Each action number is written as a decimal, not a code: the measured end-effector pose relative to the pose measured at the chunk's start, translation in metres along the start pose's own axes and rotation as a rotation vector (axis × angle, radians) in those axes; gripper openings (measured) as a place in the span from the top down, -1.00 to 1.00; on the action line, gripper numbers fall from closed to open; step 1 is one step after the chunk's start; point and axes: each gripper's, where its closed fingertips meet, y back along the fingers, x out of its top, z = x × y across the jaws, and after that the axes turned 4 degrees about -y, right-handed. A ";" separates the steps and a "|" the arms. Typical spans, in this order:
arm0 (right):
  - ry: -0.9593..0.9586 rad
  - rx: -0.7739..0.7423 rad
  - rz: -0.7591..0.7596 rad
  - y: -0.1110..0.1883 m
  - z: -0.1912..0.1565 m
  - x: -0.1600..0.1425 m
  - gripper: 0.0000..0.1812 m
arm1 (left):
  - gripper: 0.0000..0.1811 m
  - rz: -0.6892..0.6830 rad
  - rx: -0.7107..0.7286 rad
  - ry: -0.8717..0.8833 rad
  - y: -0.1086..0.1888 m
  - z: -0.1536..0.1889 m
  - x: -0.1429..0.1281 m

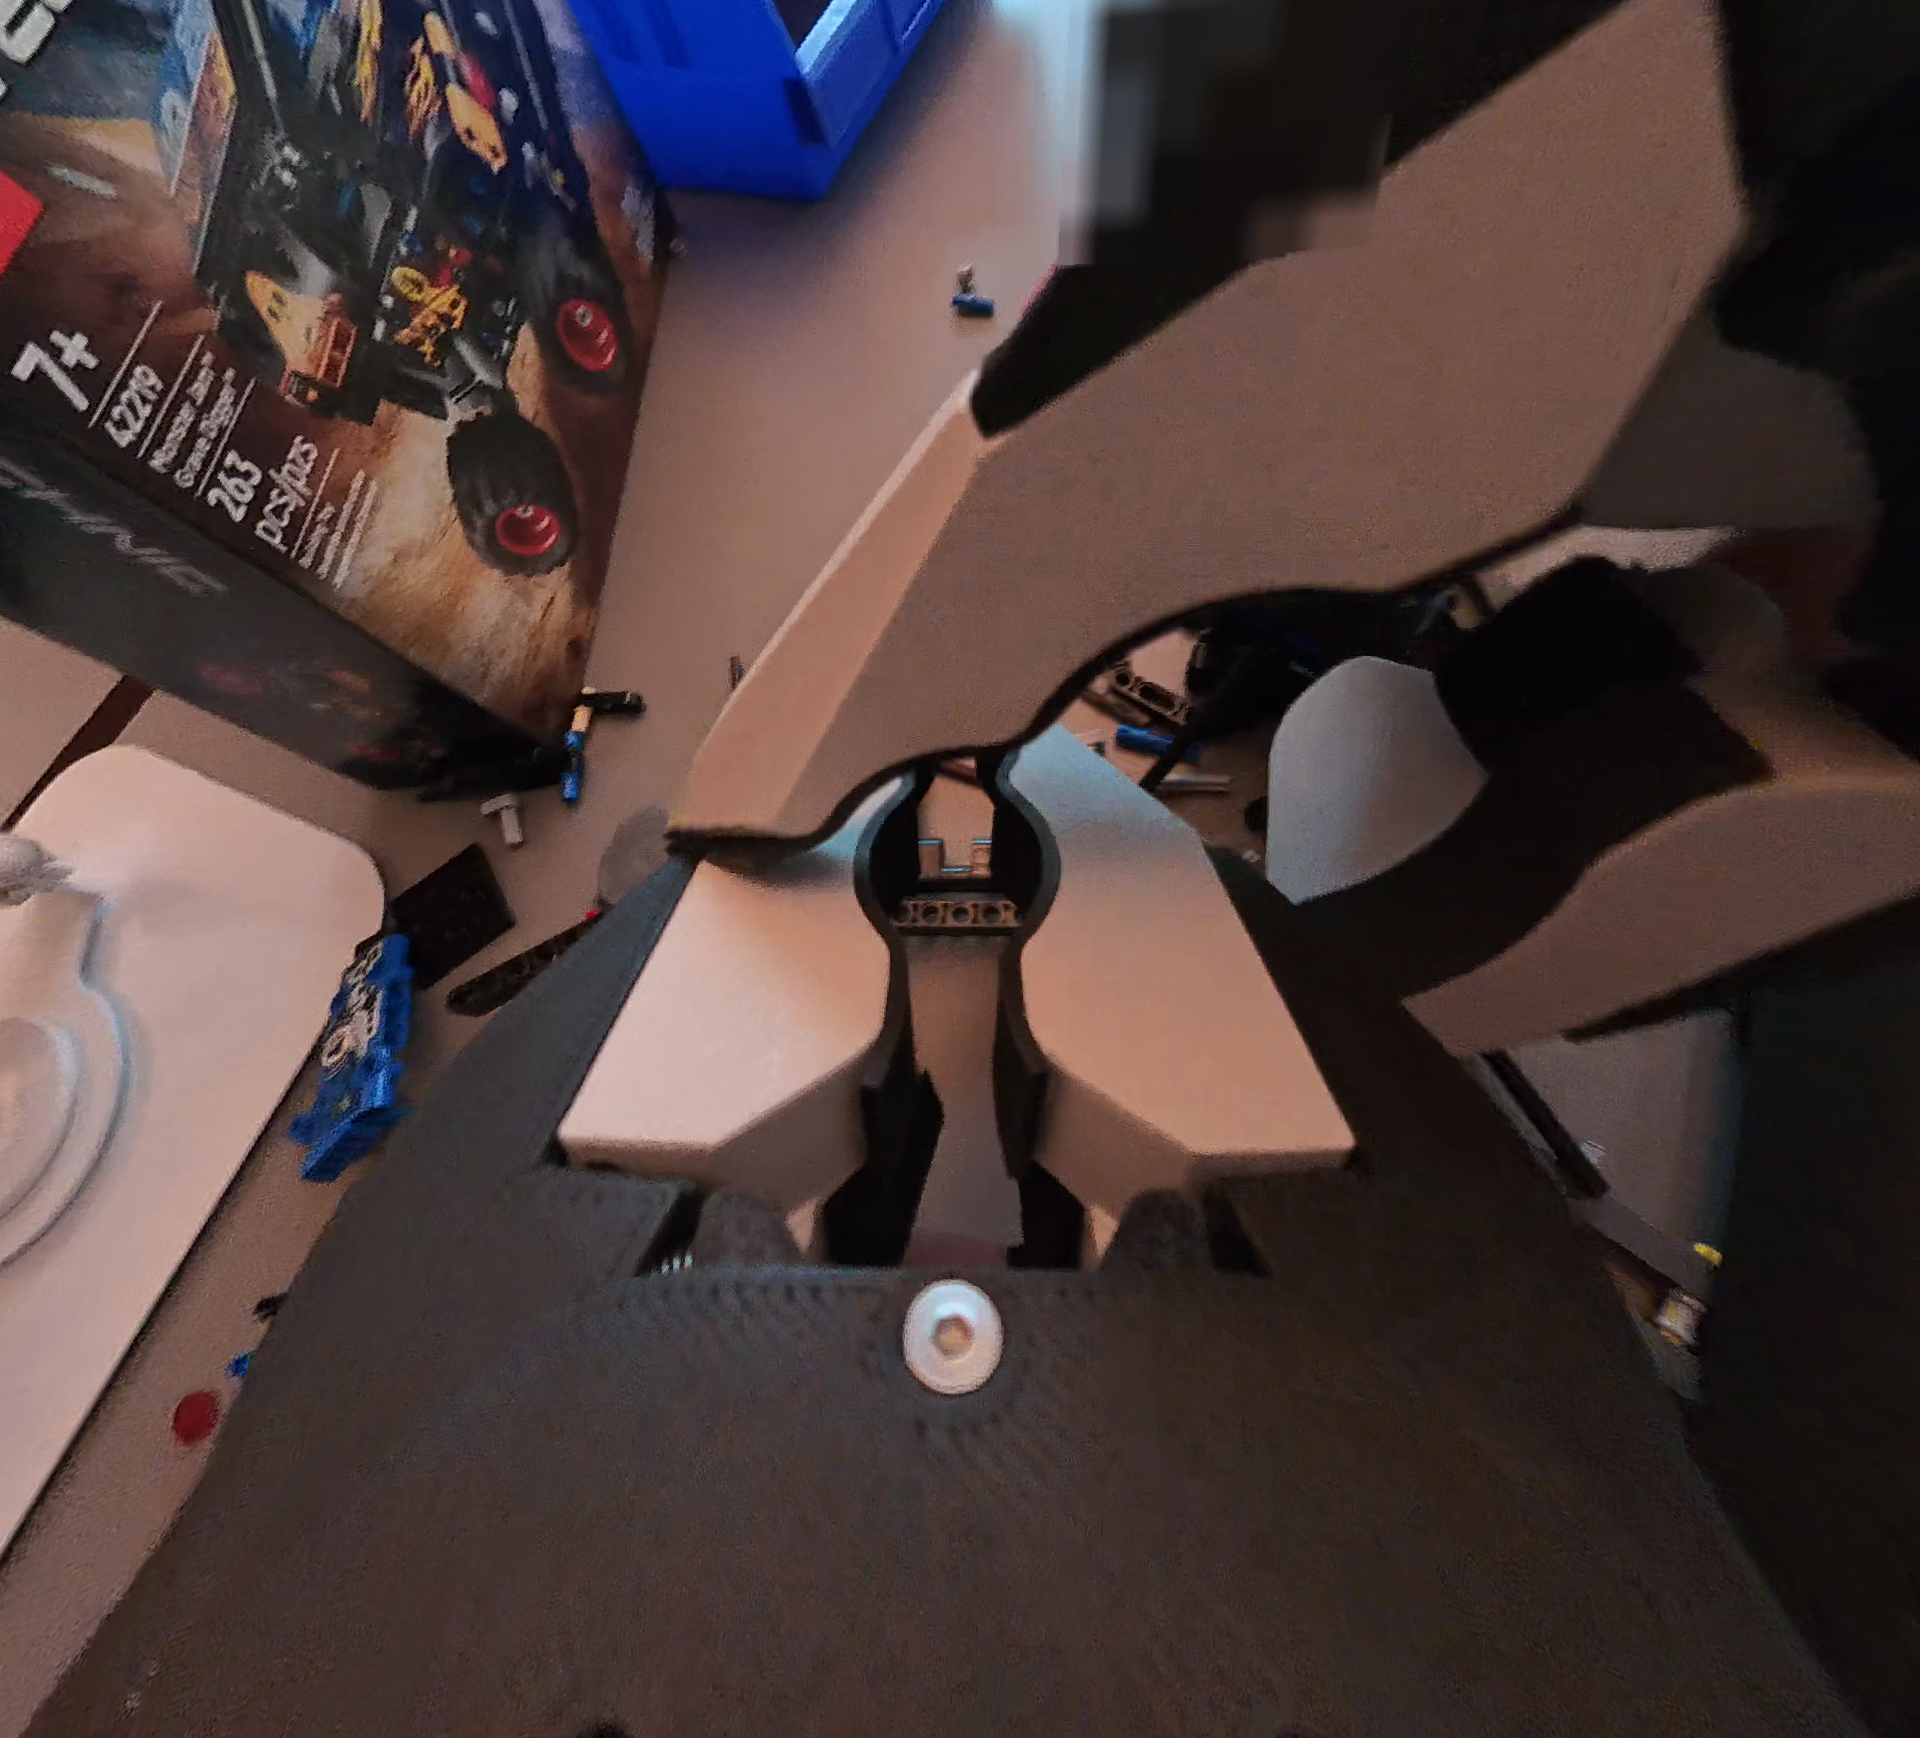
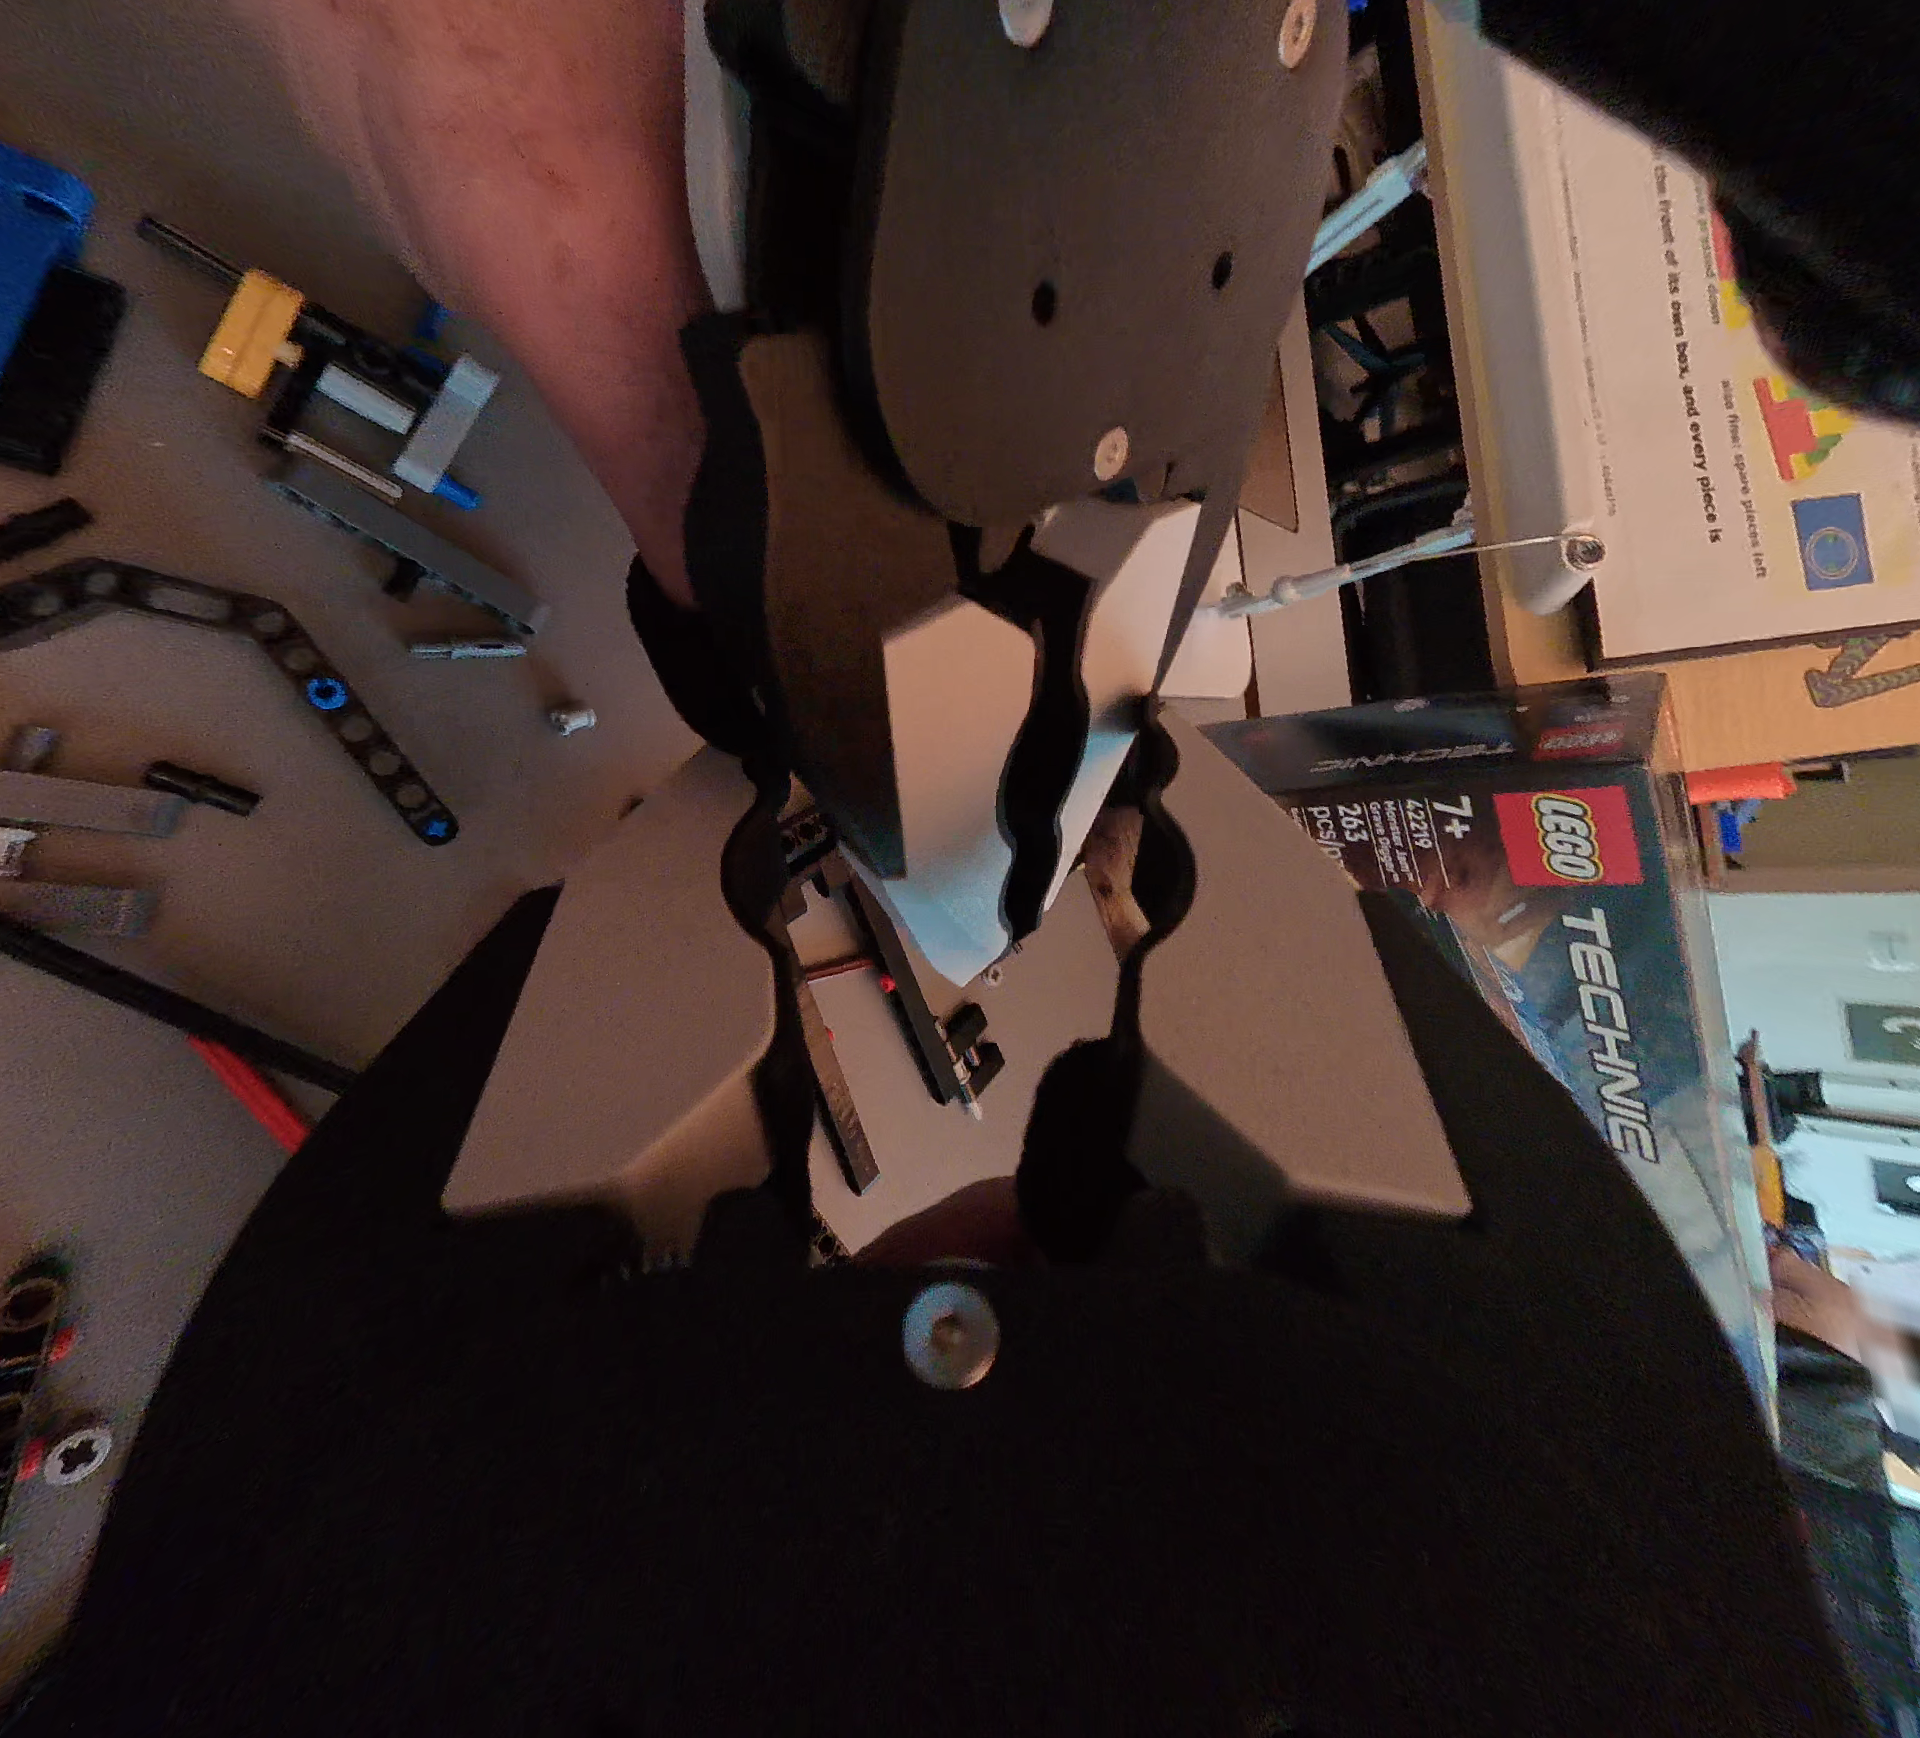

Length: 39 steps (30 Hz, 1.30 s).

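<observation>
While the left gripper (image 1: 954, 899) is pinching a grey beam (image 1: 954, 914) crosswise at its tips, the right gripper (image 2: 956, 867) is hanging half-open around a dark beam assembly (image 2: 904, 992); both are crowding together over the table (image 1: 831, 400) beside the box (image 1: 312, 234).

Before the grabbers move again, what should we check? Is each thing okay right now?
1. Left gripper has a firm hold: ok. Its jaws look closed on a small grey beam.
2. Right gripper has room to close: ok. Its jaws stand wide apart.
3. The two grippers are not bumping: cannot tell. The left one pokes in between the right one's jaws, very close.
4. The long dark beam is free: cannot tell. It lies between the right jaws, partly hidden.
5. The toy box is out of the way: ok. It stands off to one side.
6. The bent black beam is clear of the jaws: ok. It lies apart on the table.
</observation>
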 end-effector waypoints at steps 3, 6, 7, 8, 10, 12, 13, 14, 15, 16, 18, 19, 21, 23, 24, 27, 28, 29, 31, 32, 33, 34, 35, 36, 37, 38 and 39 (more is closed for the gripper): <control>-0.012 -0.036 -0.008 0.000 0.002 0.000 0.27 | 0.96 -0.012 0.003 0.049 -0.001 -0.004 0.001; -0.020 -0.051 0.052 0.012 0.005 0.008 0.35 | 0.95 0.100 -0.028 0.103 0.006 -0.006 0.016; -0.043 -0.040 0.094 0.017 0.005 0.013 0.34 | 0.95 0.121 -0.028 0.110 0.010 -0.007 0.020; -0.040 -0.034 0.127 0.021 0.005 0.016 0.35 | 0.95 0.130 -0.017 0.112 0.012 -0.010 0.023; 0.041 -0.043 0.133 0.025 0.001 0.019 0.45 | 0.95 0.156 -0.024 0.097 0.014 -0.010 0.026; 0.114 -0.077 0.102 0.023 -0.001 0.020 0.36 | 0.95 0.151 -0.013 0.082 0.014 -0.011 0.023; 0.123 -0.074 0.096 0.022 -0.004 0.022 0.31 | 0.95 0.138 -0.004 0.071 0.012 -0.013 0.021; 0.131 -0.079 0.075 0.022 -0.005 0.021 0.31 | 0.95 0.131 0.000 0.065 0.011 -0.013 0.019; 0.142 -0.084 0.065 0.024 -0.004 0.022 0.35 | 0.95 0.134 -0.002 0.060 0.010 -0.012 0.020; 0.133 -0.070 0.090 0.029 -0.005 0.027 0.41 | 0.95 0.119 0.008 0.053 0.008 -0.012 0.017; 0.086 -0.029 0.176 0.043 -0.008 0.045 0.45 | 0.95 0.115 0.019 0.043 0.005 -0.012 0.016; 0.068 -0.022 0.206 0.045 -0.009 0.052 0.45 | 0.94 0.135 0.013 0.041 0.004 -0.011 0.020; 0.007 0.010 0.226 0.035 -0.014 0.056 0.15 | 0.94 0.142 0.046 0.022 0.003 -0.013 0.023; -0.040 0.039 0.213 0.027 -0.018 0.053 0.03 | 0.94 0.104 0.065 0.000 -0.001 -0.014 0.017; -0.048 0.036 0.214 0.026 -0.017 0.051 0.10 | 0.94 0.101 0.061 -0.001 -0.003 -0.012 0.015; -0.044 0.002 0.233 0.026 -0.016 0.052 0.17 | 0.94 0.106 0.060 -0.003 -0.003 -0.011 0.014; -0.037 -0.016 0.235 0.026 -0.016 0.052 0.18 | 0.94 0.103 0.064 0.002 -0.003 -0.011 0.014; -0.031 -0.025 0.226 0.025 -0.016 0.051 0.19 | 0.94 0.092 0.071 0.004 -0.004 -0.012 0.012; -0.008 -0.038 0.196 0.021 -0.017 0.046 0.21 | 0.94 0.044 0.068 0.018 -0.009 -0.012 0.003; 0.010 -0.051 0.175 0.018 -0.017 0.043 0.22 | 0.94 0.022 0.057 0.028 -0.012 -0.010 -0.001; 0.027 -0.058 0.165 0.018 -0.018 0.042 0.24 | 0.94 0.013 0.061 0.017 -0.013 -0.010 -0.003; 0.031 -0.054 0.167 0.018 -0.019 0.041 0.25 | 0.94 -0.010 0.073 -0.004 -0.013 -0.010 -0.007; 0.027 -0.049 0.173 0.019 -0.019 0.041 0.26 | 0.93 -0.027 0.079 -0.011 -0.013 -0.011 -0.008; 0.020 -0.047 0.179 0.020 -0.019 0.042 0.26 | 0.86 -0.016 0.079 -0.005 -0.013 -0.011 -0.006; 0.024 -0.054 0.180 0.020 -0.019 0.043 0.26 | 0.82 -0.005 0.081 -0.011 -0.013 -0.011 -0.005; 0.039 -0.065 0.173 0.020 -0.019 0.043 0.26 | 0.79 -0.008 0.091 -0.026 -0.012 -0.012 -0.005; 0.047 -0.066 0.163 0.019 -0.019 0.042 0.26 | 0.74 -0.022 0.099 -0.033 -0.013 -0.013 -0.008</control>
